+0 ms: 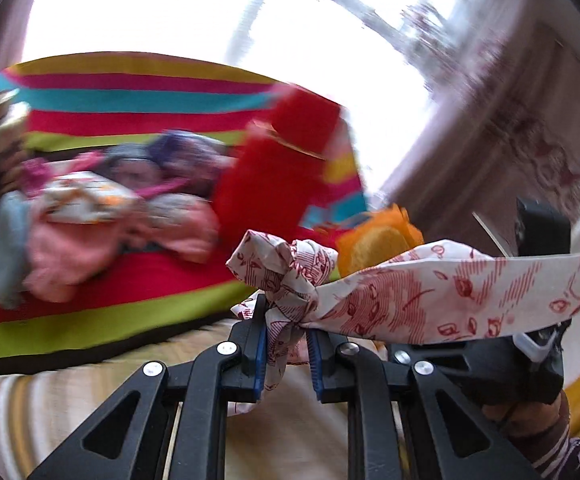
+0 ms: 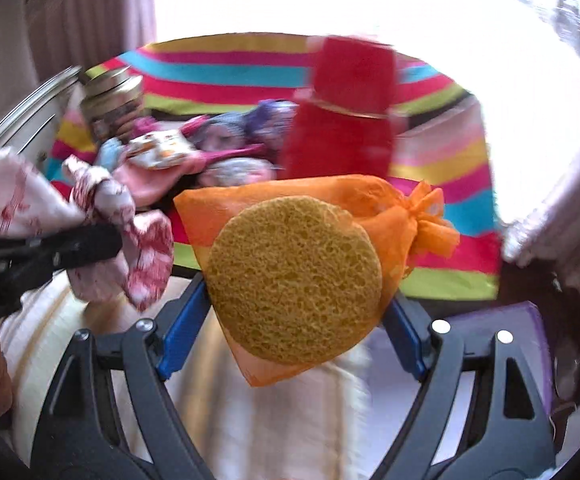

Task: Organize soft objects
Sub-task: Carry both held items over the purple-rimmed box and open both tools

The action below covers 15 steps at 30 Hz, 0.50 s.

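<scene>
My left gripper [image 1: 285, 320] is shut on a white cloth with red print [image 1: 430, 296], which stretches off to the right. It also shows at the left of the right wrist view [image 2: 101, 204]. My right gripper [image 2: 294, 280] is shut on a round yellow sponge [image 2: 294, 272] in an orange mesh bag [image 2: 394, 208]. The sponge shows beyond the cloth in the left wrist view [image 1: 374, 244]. Ahead, a striped basket [image 1: 137, 92] holds a pile of soft items [image 1: 101, 212] and a red plush piece [image 1: 277, 168].
A jar with a gold lid [image 2: 113, 104] stands at the basket's left. A purple object [image 2: 506, 344] lies at lower right. A cream striped cover [image 1: 49, 404] lies below. A bright window is behind. Both views are motion-blurred.
</scene>
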Available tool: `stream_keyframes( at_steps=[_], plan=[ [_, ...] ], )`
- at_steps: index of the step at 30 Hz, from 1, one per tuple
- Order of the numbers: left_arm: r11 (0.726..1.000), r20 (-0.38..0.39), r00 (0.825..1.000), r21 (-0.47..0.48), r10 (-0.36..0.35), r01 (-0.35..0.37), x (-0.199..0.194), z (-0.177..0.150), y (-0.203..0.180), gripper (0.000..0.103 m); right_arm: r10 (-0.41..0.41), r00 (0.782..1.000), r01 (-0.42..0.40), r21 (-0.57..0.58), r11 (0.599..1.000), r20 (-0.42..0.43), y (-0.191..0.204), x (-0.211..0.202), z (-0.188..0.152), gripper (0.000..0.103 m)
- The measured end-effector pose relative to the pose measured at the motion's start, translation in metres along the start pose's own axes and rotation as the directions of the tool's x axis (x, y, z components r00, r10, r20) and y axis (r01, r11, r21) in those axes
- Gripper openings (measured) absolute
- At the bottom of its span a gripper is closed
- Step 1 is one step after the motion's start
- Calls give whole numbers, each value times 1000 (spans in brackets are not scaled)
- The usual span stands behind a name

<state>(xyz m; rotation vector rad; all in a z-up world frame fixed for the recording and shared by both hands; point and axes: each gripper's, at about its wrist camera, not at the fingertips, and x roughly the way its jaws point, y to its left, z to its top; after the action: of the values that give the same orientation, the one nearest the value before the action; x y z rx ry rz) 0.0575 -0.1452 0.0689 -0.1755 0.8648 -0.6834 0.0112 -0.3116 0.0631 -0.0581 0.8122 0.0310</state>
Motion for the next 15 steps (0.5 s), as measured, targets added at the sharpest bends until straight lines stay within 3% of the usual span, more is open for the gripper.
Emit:
stream_keyframes(
  at_steps=[4,8,9,10,12,15],
  plan=[
    [990,-72,994,107,-78,86,26,-7,-59,18,-119,993,119,73,990,-4,-50,-17,-26,84],
    [975,-113,986,175,-122,140,49,-10,-102,22,-242,970,244,150,958,-27,-99,-29,-49,84],
    [967,-119,981,186,-152,172,53,-10,-109,35,-269,962,271,168,948,-34,-108,-32,-53,84],
    [960,-130,977,204,-169,193,58,-10,-116,58,-292,956,294,189,937,-39,-118,-34,-56,85],
    [948,-146,975,248,-166,199,66,-12,-129,80,-323,946,321,250,914,-34,-137,-41,-61,94],
    [934,-157,978,308,-138,181,70,-15,-141,80,-331,943,307,312,899,25,-153,-53,-63,103]
  ],
)
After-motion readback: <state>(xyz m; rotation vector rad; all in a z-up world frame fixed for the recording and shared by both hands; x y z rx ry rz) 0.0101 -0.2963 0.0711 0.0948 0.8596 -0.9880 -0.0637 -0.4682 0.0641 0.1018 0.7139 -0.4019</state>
